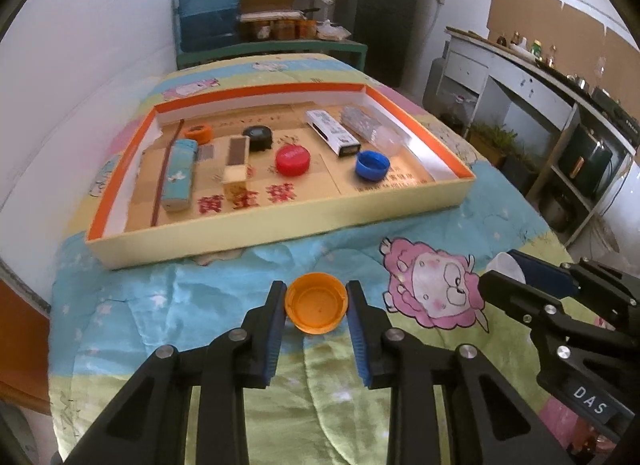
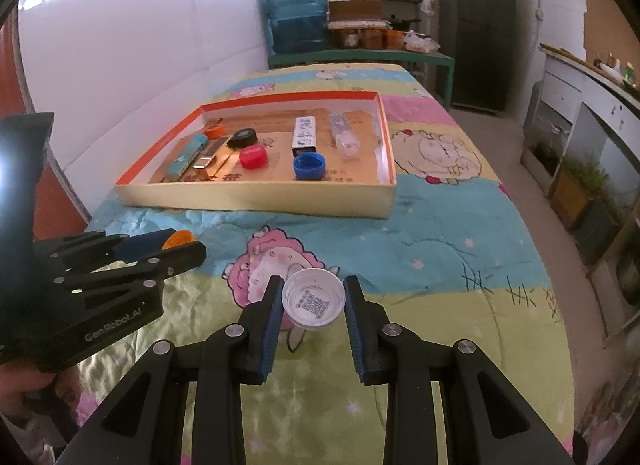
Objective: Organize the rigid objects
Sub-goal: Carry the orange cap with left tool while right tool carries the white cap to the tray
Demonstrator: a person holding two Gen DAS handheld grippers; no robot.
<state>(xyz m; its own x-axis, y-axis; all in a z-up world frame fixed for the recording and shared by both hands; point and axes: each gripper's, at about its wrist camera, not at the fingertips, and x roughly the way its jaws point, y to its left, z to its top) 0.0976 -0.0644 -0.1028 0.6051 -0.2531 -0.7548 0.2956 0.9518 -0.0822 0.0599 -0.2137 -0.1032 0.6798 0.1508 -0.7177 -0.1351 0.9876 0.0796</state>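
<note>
Orange plastic cap (image 1: 316, 303) pinched by left gripper (image 1: 316, 305), white plastic cap (image 2: 313, 299) by right gripper (image 2: 313, 301); carry both level toward the shallow cardboard tray (image 1: 280, 233) at twelve o'clock.

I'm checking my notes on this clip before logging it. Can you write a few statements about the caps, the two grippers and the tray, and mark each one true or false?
1. The left gripper holds an orange cap between its fingers. True.
2. The right gripper holds a blue cap. False: it holds a white cap with a printed code inside; the blue cap lies in the tray.
3. The red cap lies inside the tray. True.
4. The tray sits on a bare wooden table. False: it rests on a cartoon-print quilt.
5. Both held caps face open side up. True.
</note>
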